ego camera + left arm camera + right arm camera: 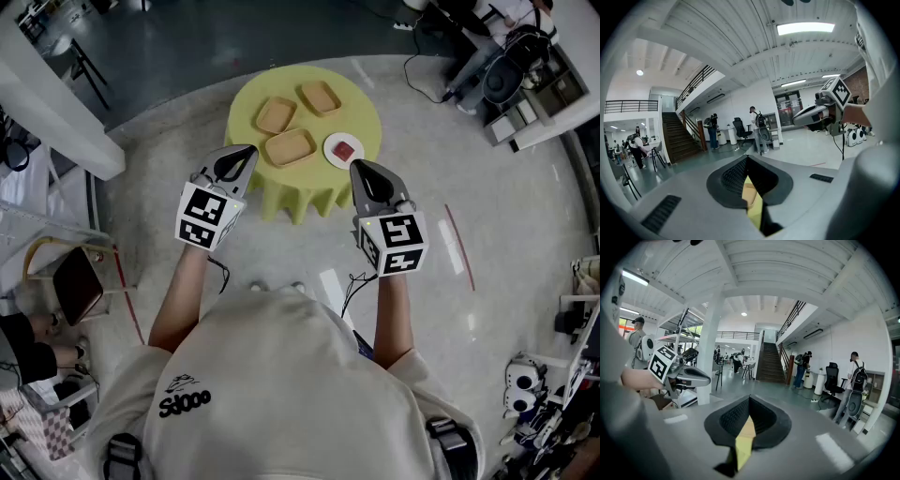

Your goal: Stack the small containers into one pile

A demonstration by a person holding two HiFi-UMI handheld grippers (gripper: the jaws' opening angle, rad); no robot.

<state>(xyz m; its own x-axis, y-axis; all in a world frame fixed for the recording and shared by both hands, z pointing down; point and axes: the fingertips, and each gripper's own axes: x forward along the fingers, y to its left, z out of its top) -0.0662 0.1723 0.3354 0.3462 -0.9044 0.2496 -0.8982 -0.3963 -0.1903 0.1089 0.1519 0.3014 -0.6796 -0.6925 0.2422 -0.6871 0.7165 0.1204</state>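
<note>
Three shallow tan containers lie apart on a round yellow table point(246, 98): one at the back left point(276, 114), one at the back right point(320, 97), one in front point(290, 147). My left gripper point(246, 150) hangs in the air off the table's left front edge, shut and holding nothing. My right gripper point(356, 167) hovers over the right front edge, also shut and holding nothing. In the left gripper view the jaws point(746, 157) meet at the tip, with a slice of yellow table below. The right gripper view shows the same point(749, 397).
A white plate point(343, 150) holding a red item sits at the table's right front. A red tape line point(458, 246) marks the floor to the right. Equipment and cables crowd the far right point(525, 66). A white column point(708, 348), stairs point(768, 364) and several people stand in the hall.
</note>
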